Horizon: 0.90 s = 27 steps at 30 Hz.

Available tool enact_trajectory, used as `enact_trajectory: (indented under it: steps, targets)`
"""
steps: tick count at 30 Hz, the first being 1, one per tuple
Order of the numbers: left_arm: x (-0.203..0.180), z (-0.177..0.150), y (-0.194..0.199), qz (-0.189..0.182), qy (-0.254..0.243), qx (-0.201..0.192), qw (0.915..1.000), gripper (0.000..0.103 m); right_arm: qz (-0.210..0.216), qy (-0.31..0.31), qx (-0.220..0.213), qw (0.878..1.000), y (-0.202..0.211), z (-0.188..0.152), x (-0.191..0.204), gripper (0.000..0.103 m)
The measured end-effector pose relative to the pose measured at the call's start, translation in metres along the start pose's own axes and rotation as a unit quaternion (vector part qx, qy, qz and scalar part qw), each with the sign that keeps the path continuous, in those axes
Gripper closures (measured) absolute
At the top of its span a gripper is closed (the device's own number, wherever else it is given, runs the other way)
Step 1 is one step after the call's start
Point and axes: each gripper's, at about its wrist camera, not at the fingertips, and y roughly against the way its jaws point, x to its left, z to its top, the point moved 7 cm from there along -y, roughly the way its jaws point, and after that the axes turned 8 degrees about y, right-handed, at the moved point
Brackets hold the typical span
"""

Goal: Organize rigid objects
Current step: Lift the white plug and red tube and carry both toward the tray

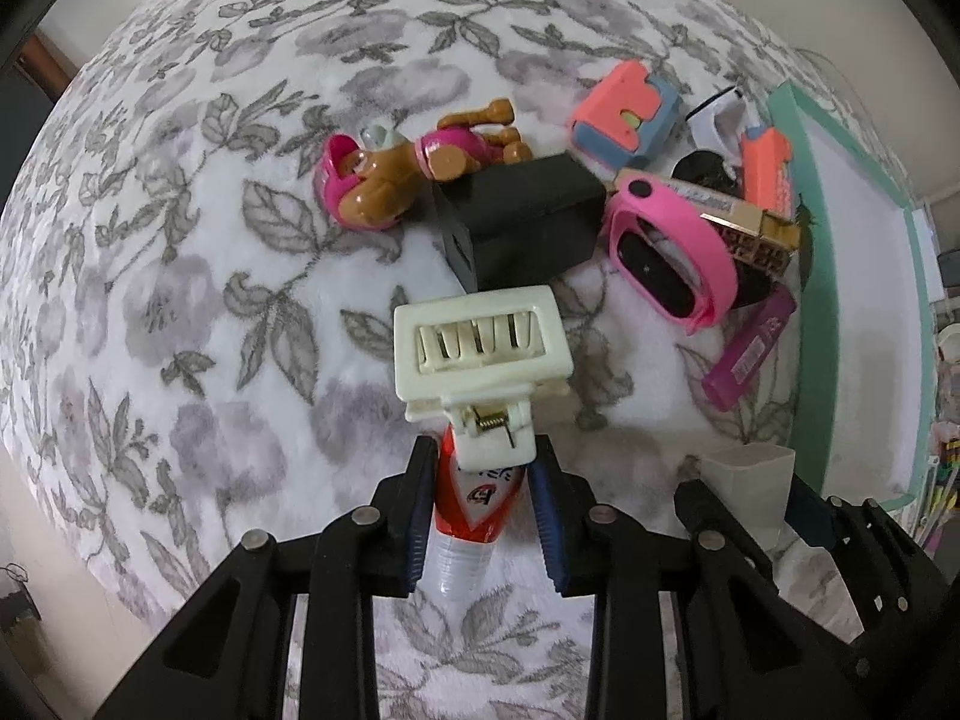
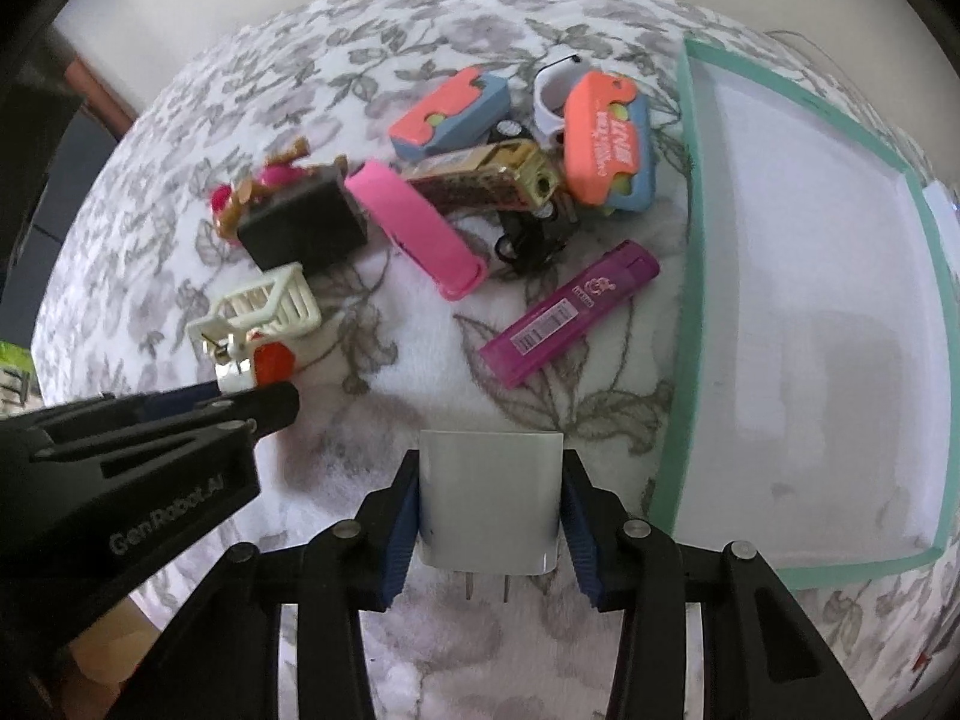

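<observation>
Floral blanket carries clutter beside tray. Left tool clenched on clip; right tool grasping charger, likely tray-bound.

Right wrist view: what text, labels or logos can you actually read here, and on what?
"GenRobot.AI": raised lettering on the black body of the left claw.
Coral and blue case: white lettering, too blurred to read.
Purple lighter: barcode label and small emblem, too small to read.
Gold patterned case: pattern only, no legible text.
White charger plug in the right claw: none visible.
</observation>
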Motion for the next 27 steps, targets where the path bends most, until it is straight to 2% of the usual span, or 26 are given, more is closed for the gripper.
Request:
enact_trajectory:
  steps: [6,11,19,27]
  targets:
    - [0.001,0.001,0.021,-0.026,0.003,-0.011,0.9996,0.072,0.013,-0.025,-0.013,1.0,0.01,0.007,-0.008,0.057]
    - [0.005,0.004,0.047,-0.046,0.008,-0.037,0.9982,0.072,0.016,-0.034,-0.033,0.999,0.027,0.009,-0.008,0.057]
    - [0.013,0.001,0.067,-0.066,0.008,-0.054,0.9963,0.072,0.014,-0.035,-0.045,0.998,0.038,0.009,-0.012,0.057]
    - [0.016,-0.003,0.095,-0.079,0.002,-0.088,0.993,0.072,0.017,-0.037,-0.066,0.997,0.052,0.012,-0.012,0.057]
